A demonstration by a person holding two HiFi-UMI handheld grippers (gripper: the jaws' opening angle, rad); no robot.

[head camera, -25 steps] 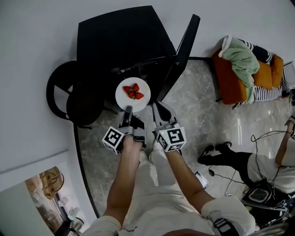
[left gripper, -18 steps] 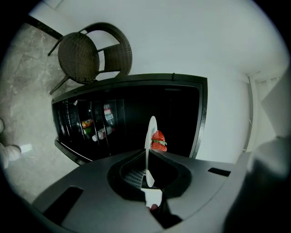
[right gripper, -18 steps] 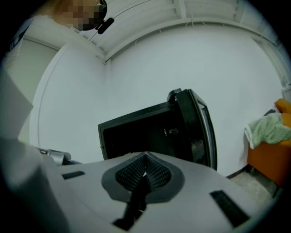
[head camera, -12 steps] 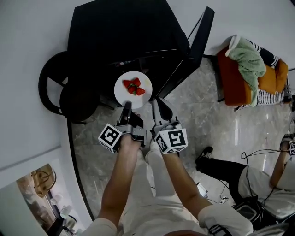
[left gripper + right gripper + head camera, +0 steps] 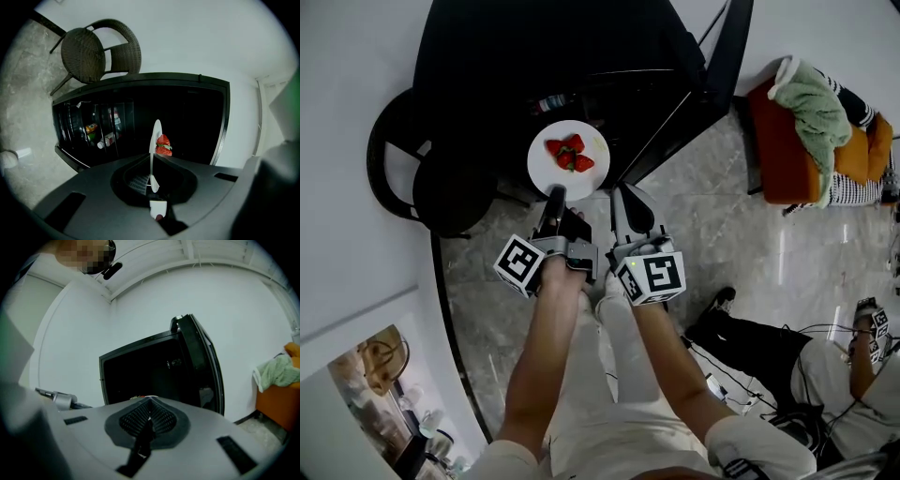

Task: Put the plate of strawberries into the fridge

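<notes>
Pinching plate (image 5: pixel 546 175) of strawberries (image 5: pixel 570 155), left gripper (image 5: pixel 555 195) jaws, right gripper (image 5: pixel 622 197) jaws pressed together, open fridge (image 5: pixel 534 47) ahead, chair (image 5: pixel 441 192) beside.

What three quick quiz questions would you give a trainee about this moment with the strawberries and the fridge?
1. True or false: the fridge has its door open.
2. What holds the plate by its rim? A: left gripper. B: right gripper. C: nothing, it rests on a shelf.
3. Fill in: the plate carries ____.

Key: 1 true. 2 A. 3 strawberries.
</notes>
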